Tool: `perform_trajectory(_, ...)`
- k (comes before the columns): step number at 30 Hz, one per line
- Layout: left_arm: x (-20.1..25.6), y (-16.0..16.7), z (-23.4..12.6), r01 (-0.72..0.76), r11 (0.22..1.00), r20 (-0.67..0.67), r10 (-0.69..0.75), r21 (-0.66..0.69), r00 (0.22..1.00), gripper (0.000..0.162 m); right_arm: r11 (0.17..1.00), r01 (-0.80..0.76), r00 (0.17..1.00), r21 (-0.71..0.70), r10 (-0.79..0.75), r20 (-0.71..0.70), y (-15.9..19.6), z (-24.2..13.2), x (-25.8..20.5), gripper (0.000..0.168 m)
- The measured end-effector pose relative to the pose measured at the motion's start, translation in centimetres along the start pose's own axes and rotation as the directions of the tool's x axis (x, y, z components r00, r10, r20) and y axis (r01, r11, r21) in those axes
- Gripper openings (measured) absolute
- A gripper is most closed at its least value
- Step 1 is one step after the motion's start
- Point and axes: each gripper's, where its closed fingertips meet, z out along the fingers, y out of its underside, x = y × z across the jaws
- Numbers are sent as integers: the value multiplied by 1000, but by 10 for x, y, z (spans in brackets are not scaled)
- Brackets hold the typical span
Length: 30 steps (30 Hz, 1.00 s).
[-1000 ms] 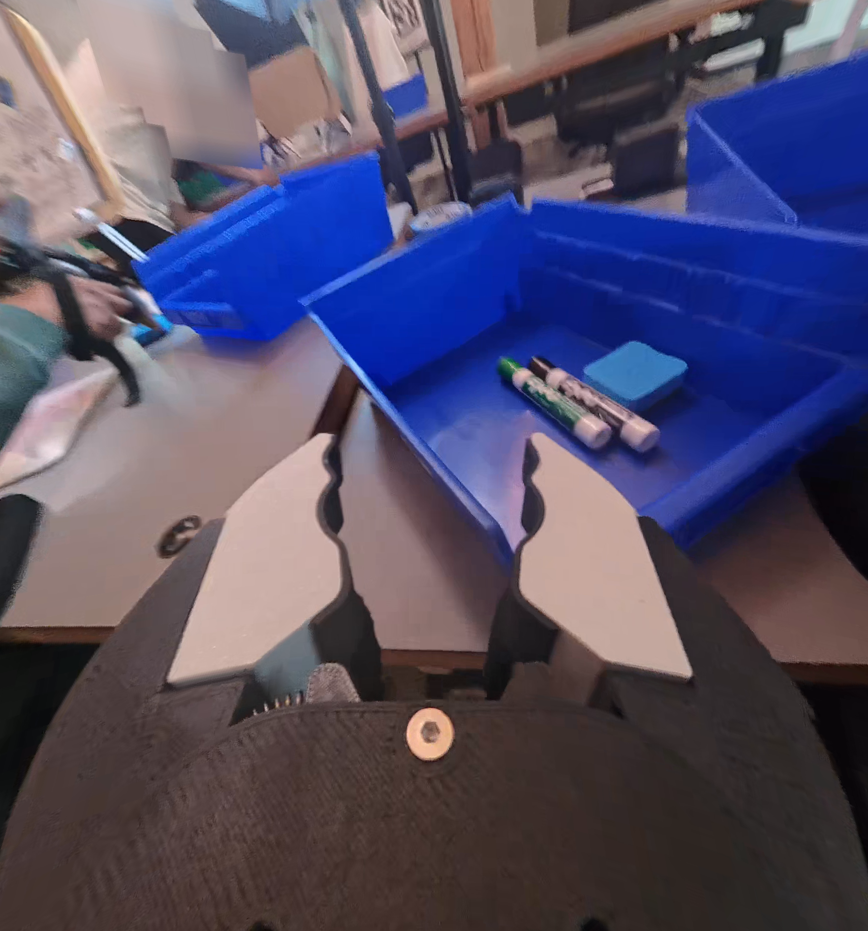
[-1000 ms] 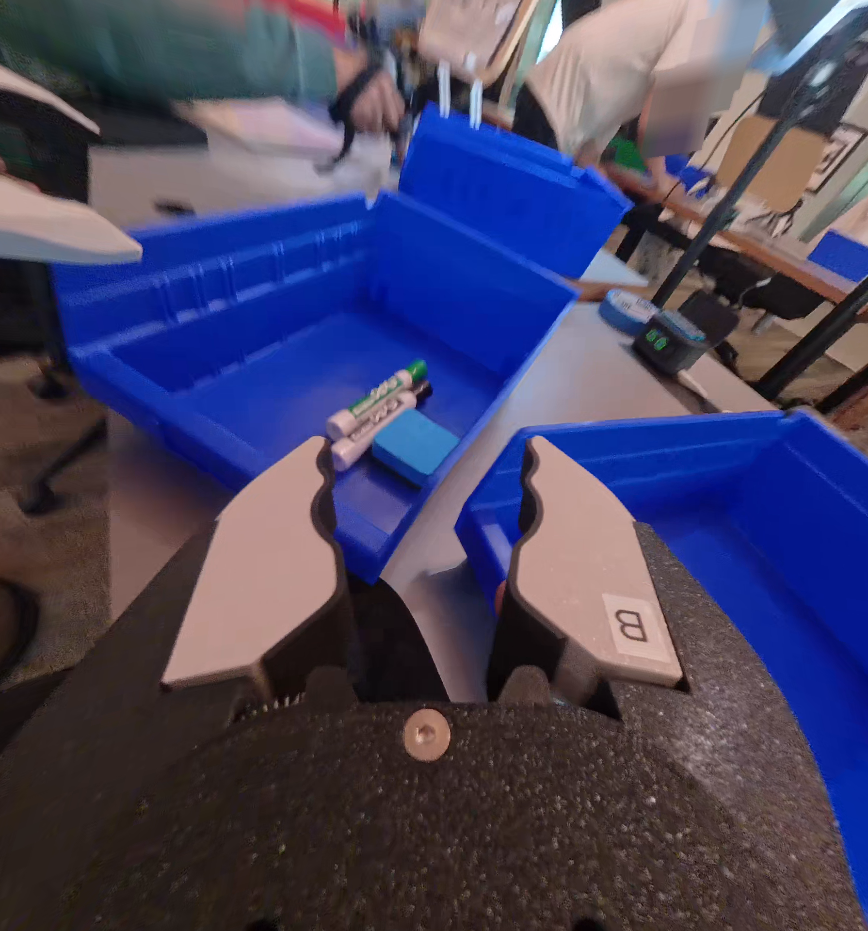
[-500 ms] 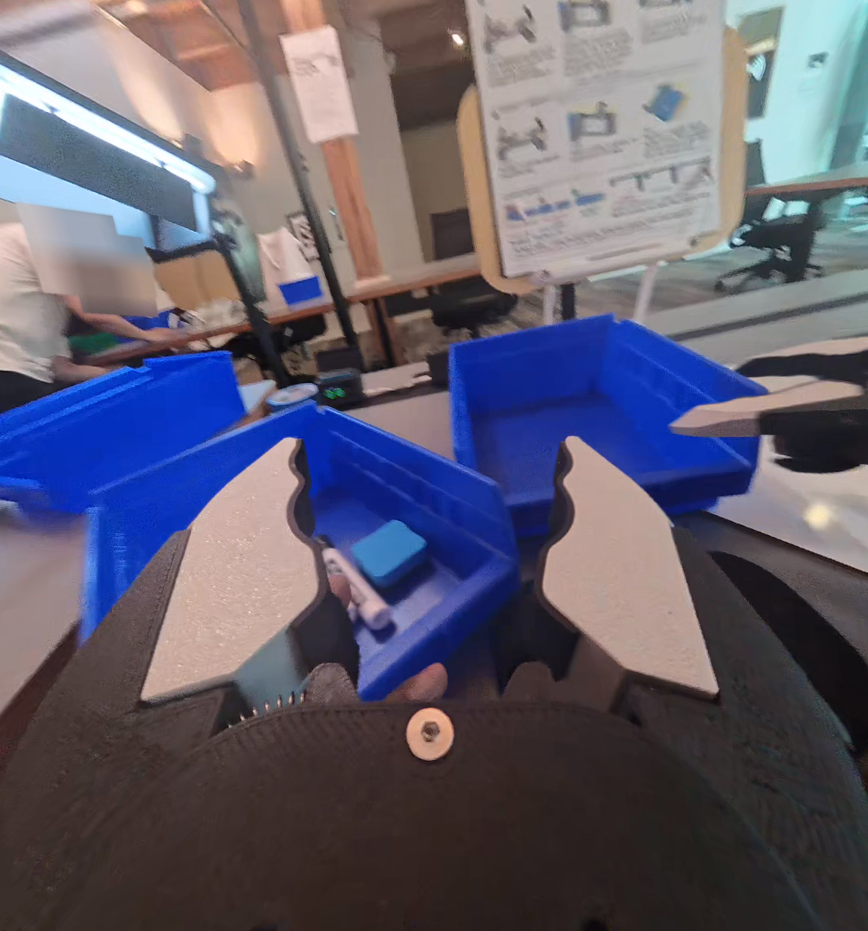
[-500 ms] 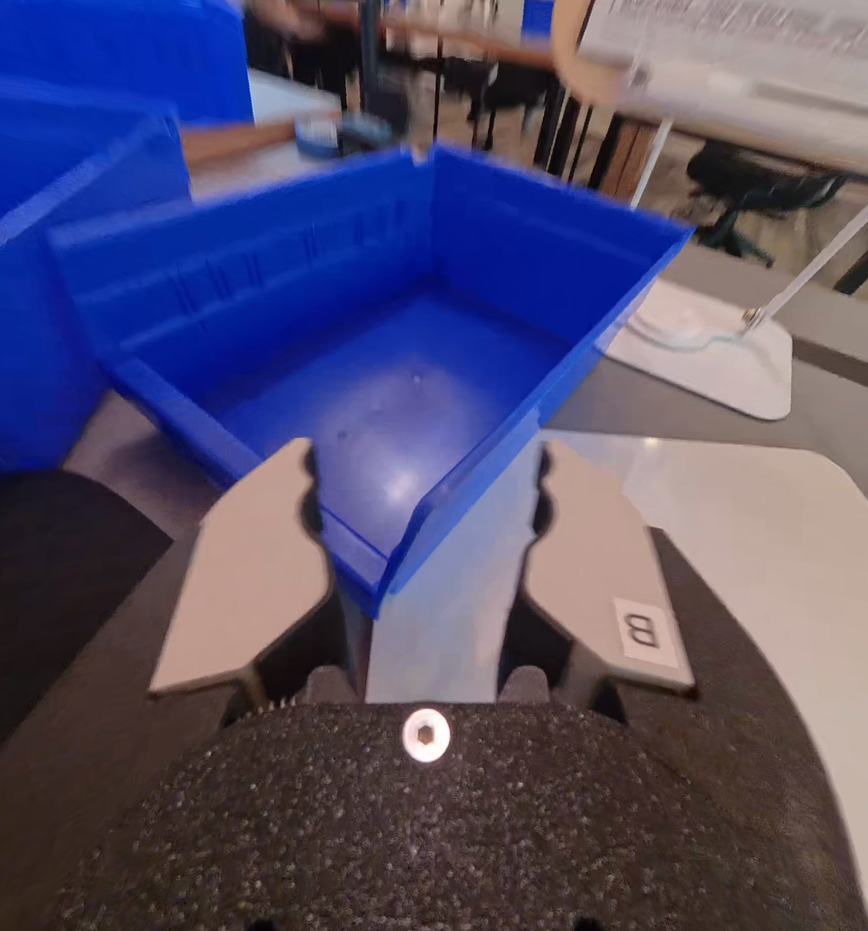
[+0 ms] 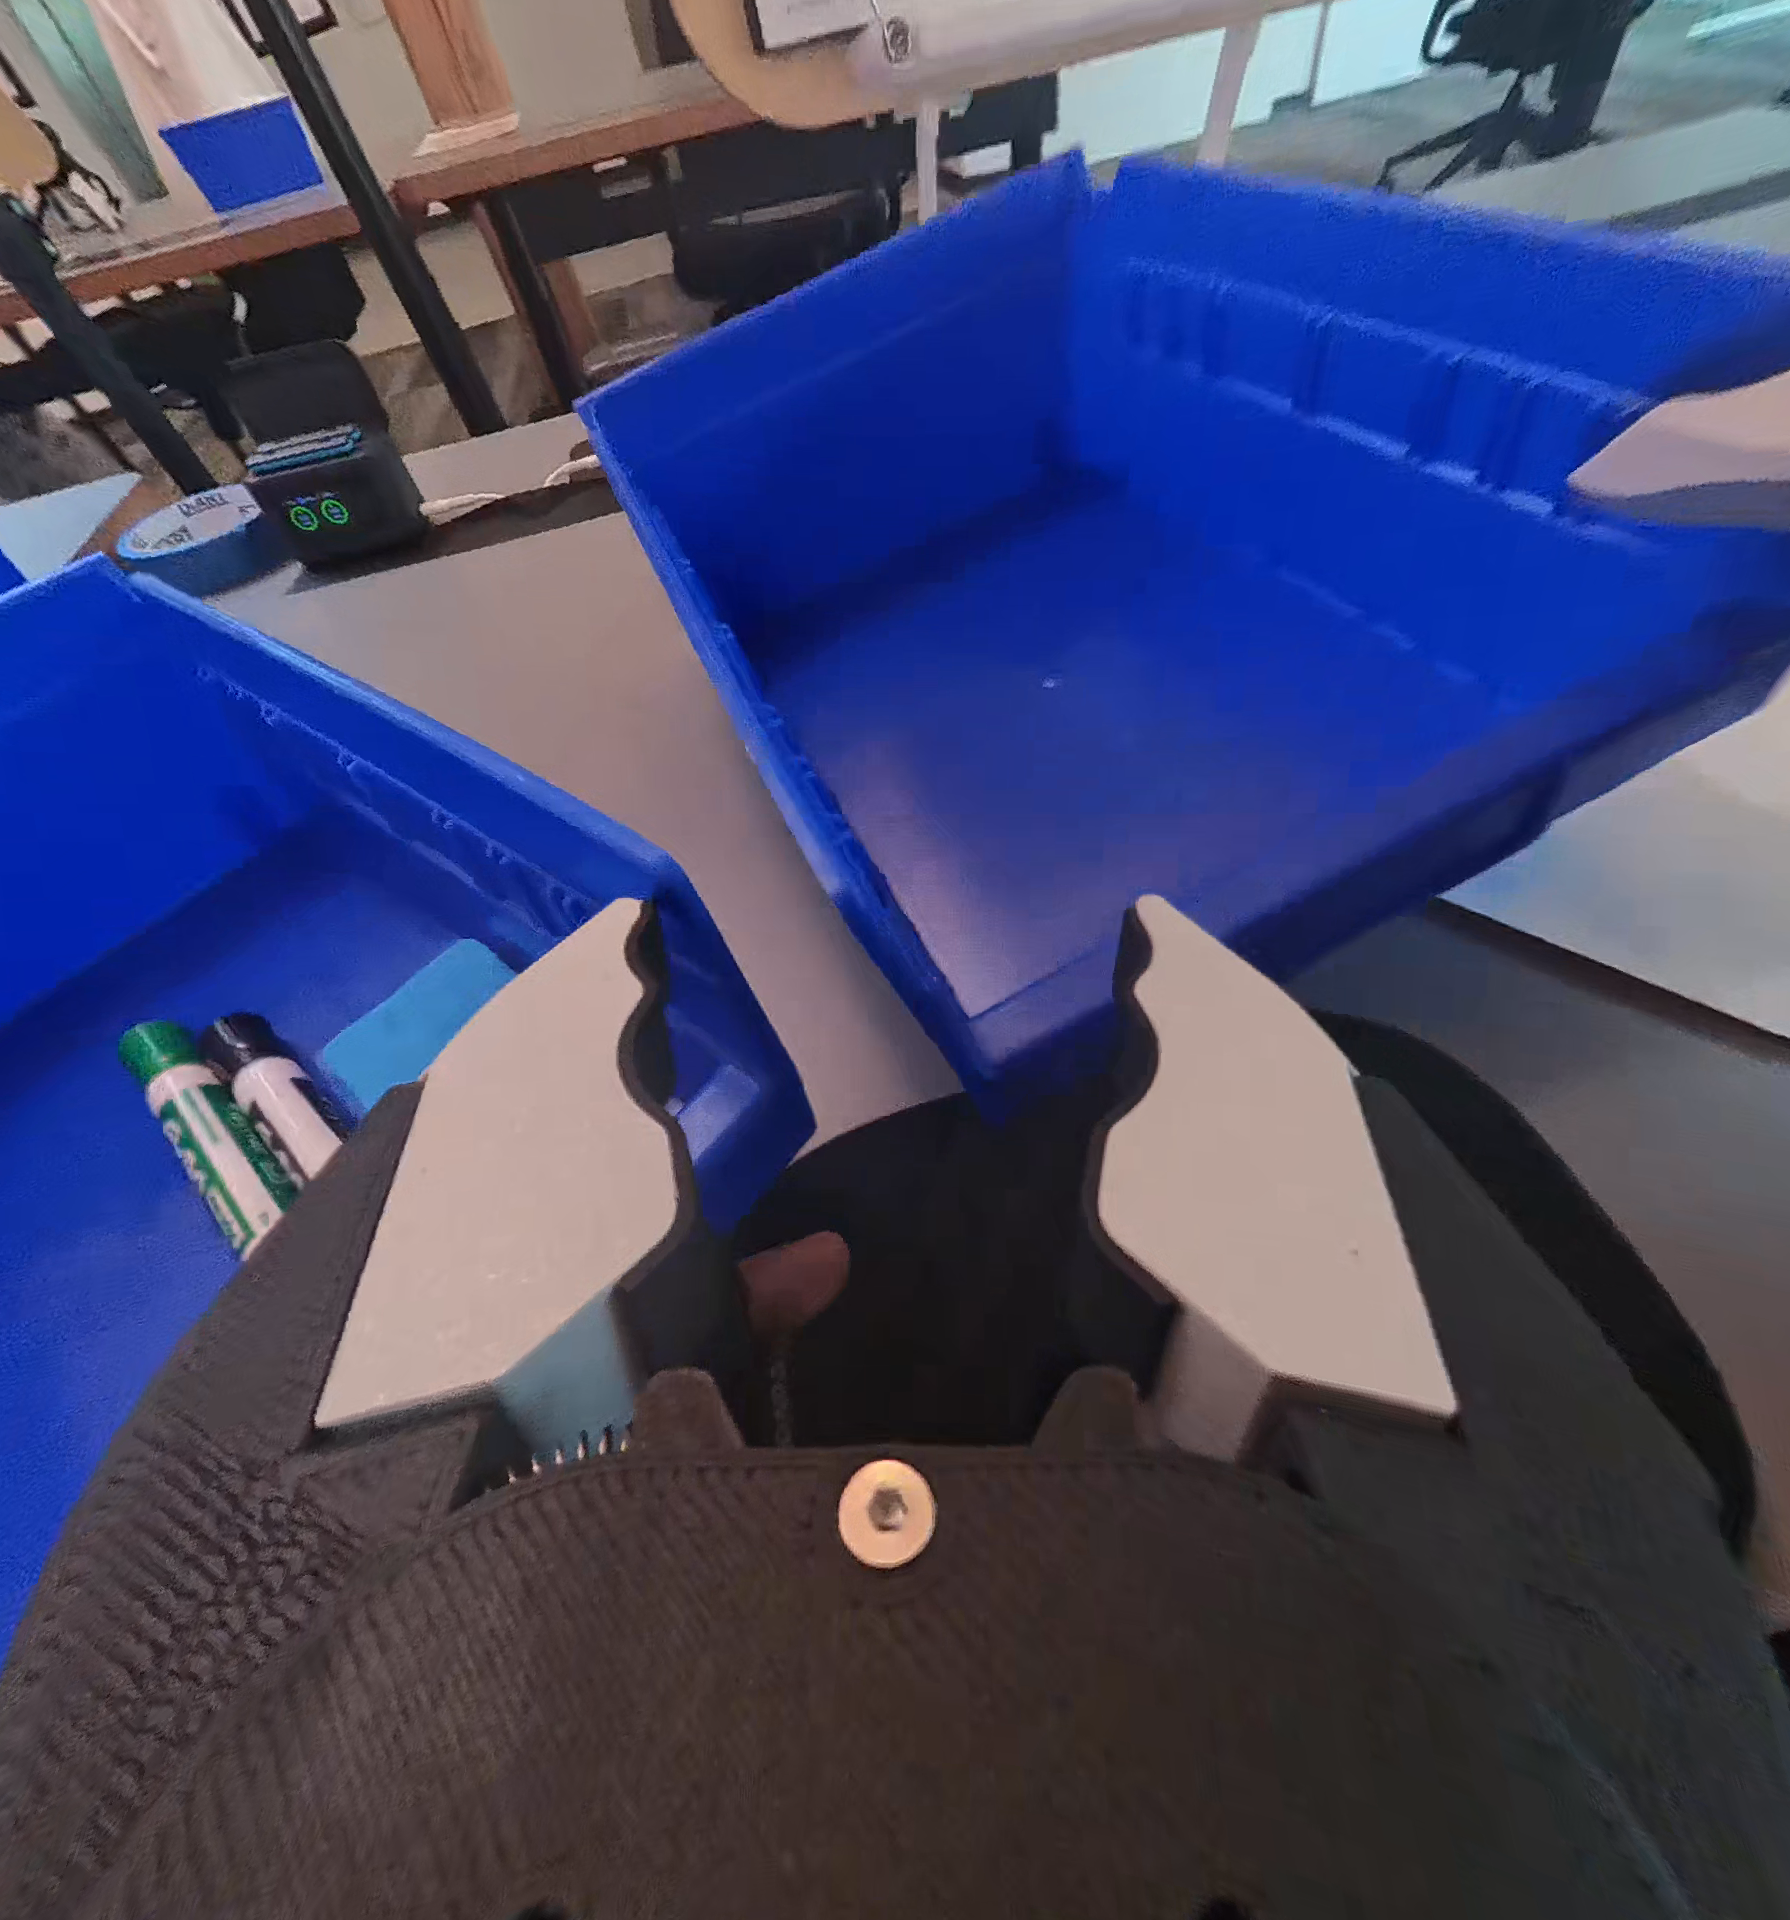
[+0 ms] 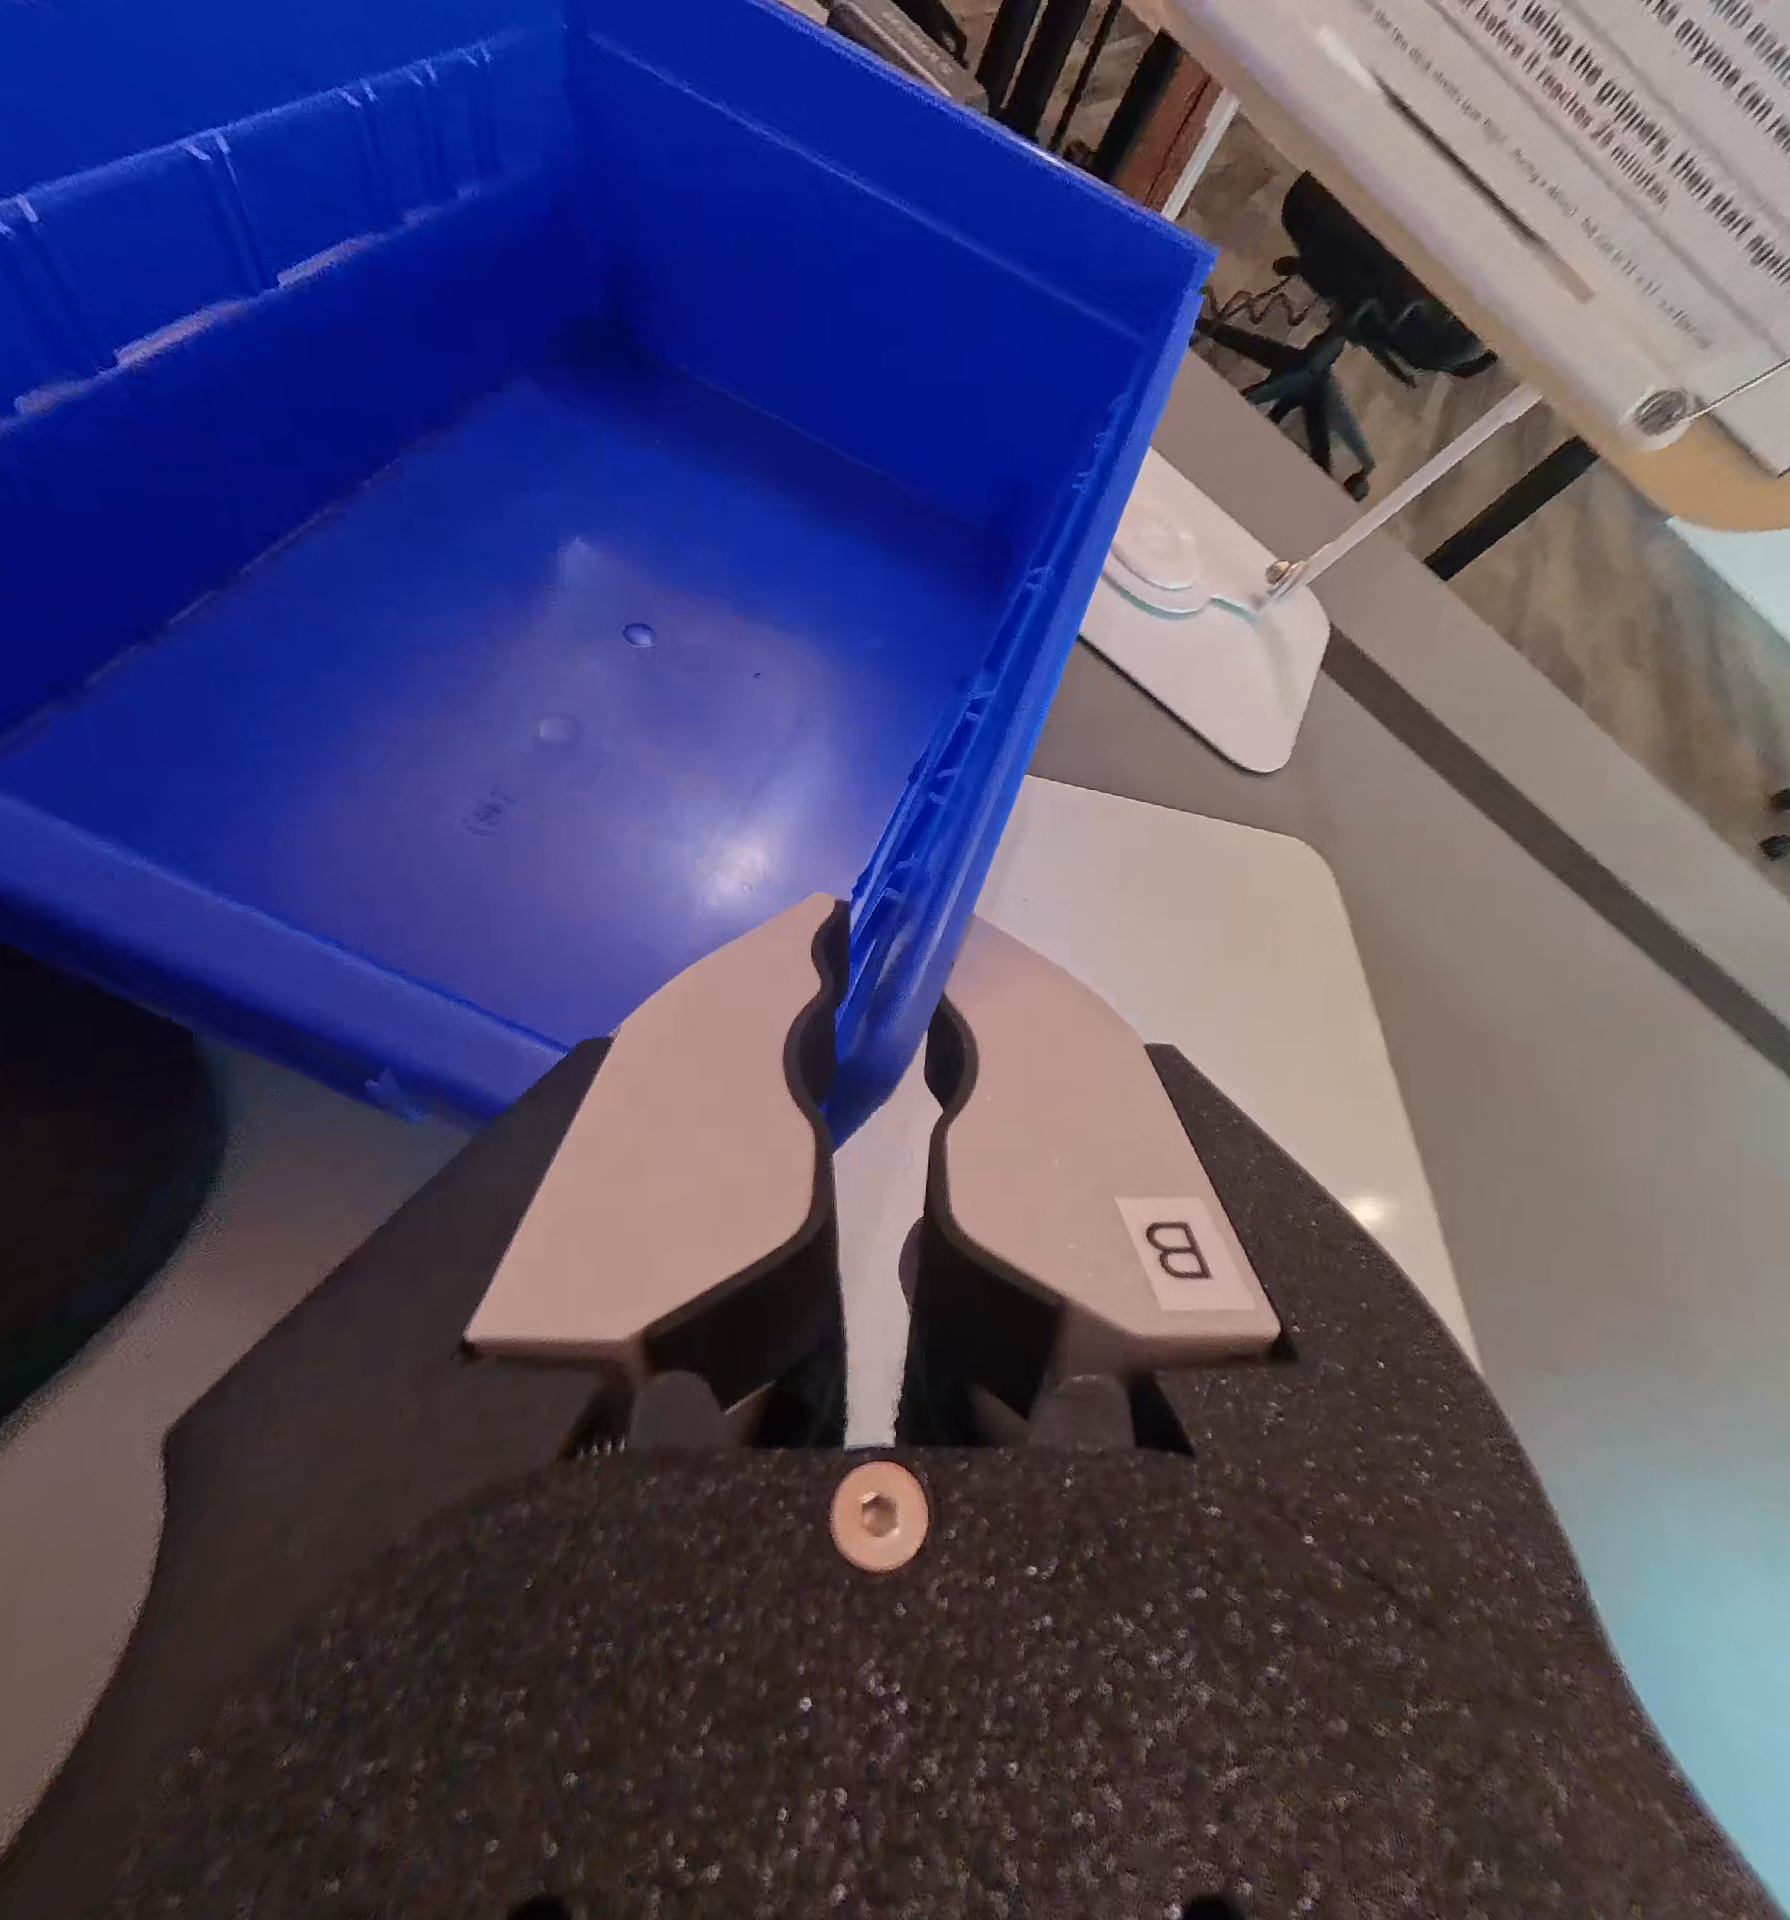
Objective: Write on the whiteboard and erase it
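Observation:
A green marker [image 5: 200, 1122], a black marker [image 5: 273, 1091] and a blue eraser [image 5: 413, 1013] lie in the left blue bin [image 5: 91, 727]. My left gripper [image 5: 891, 914] is open and empty, above the gap between that bin and an empty blue bin [image 5: 870, 416]. My right gripper [image 6: 886, 966] is shut on the empty bin's right wall [image 6: 984, 727] near its front corner. It also shows at the right edge of the left wrist view [image 5: 1722, 457]. A white whiteboard [image 6: 1182, 987] lies flat on the table, partly under that bin; it also shows in the left wrist view [image 5: 1701, 883].
A blue tape roll [image 5: 190, 535] and a black device with green lights [image 5: 335, 499] sit on the grey table behind the bins. A sign stand's white base [image 6: 1213, 644] stands beyond the whiteboard. Other tables and office chairs are farther back.
My right gripper has moved forward and closed on the empty bin's right wall. The left view has tipped down and closer toward the two bins, with its fingers still open.

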Motion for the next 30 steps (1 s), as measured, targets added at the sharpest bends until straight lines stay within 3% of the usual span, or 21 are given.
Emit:
perform_trajectory(5,-9,1,6,-153,983,115,165,-106,980,73,1000,20,999,1,-20,-38,5,-11,13,11)
perform_trajectory(8,-1,-24,-10,-265,964,179,265,-29,947,70,1000,-17,999,-12,17,-49,12,-16,28,10)
perform_trajectory(12,38,-12,-1,-106,993,-41,104,-59,994,67,999,-45,998,-20,44,-54,20,-23,44,9)
perform_trajectory(16,49,2,19,-69,992,-90,59,-105,994,70,997,-69,997,-28,68,-43,33,-28,53,9)
perform_trajectory(19,64,8,35,-45,989,-170,20,-144,985,56,997,-68,997,-19,68,-32,38,-28,53,9)
perform_trajectory(20,70,6,40,-46,989,-198,18,-140,980,37,998,-60,998,-11,60,-32,38,-27,53,9)
perform_trajectory(21,73,1,44,-29,993,-208,4,-117,978,25,999,-54,998,-6,54,-44,39,-26,54,9)
perform_trajectory(23,69,-13,49,-49,998,-166,40,-48,985,19,1000,-18,997,5,18,-79,40,-28,59,10)
perform_trajectory(26,72,-41,44,-151,988,-88,155,42,984,16,1000,-13,995,23,15,-99,44,-35,70,11)
perform_trajectory(30,101,-80,45,-210,970,-100,222,123,970,16,998,-36,984,53,44,-175,52,-61,108,12)
